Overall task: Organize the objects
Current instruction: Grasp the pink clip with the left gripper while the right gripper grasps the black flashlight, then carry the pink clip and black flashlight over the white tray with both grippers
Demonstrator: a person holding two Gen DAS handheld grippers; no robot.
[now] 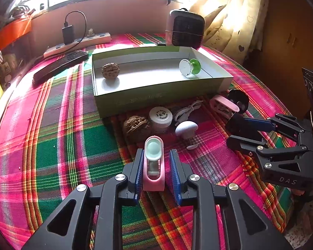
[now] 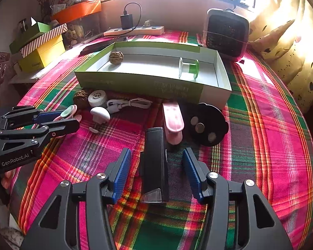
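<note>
A green-and-white box (image 1: 156, 95) (image 2: 135, 81) holds a walnut (image 1: 110, 70) (image 2: 116, 57) and a green spool (image 1: 189, 66) (image 2: 188, 67). My left gripper (image 1: 155, 166) (image 2: 58, 118) is open, its fingers on both sides of a pink clip with a mint top (image 1: 153, 162) on the cloth. My right gripper (image 2: 156, 166) (image 1: 240, 129) is open around a black rectangular device (image 2: 155, 162) lying on the cloth. In front of the box lie a second walnut (image 1: 135, 126), a white jar (image 1: 160, 118), a white cable (image 2: 129, 103), a white mushroom-shaped thing (image 1: 186, 128), a pink clip (image 2: 173, 120) and a black paw-shaped disc (image 2: 207, 125).
A plaid cloth (image 1: 73, 145) covers the table. Behind the box stand a small heater (image 1: 184, 29), a power strip with a charger (image 1: 77, 41) and a black remote (image 1: 60, 66). Stacked boxes (image 2: 39, 48) stand at the far left in the right wrist view. Curtains (image 2: 281, 31) hang on the right.
</note>
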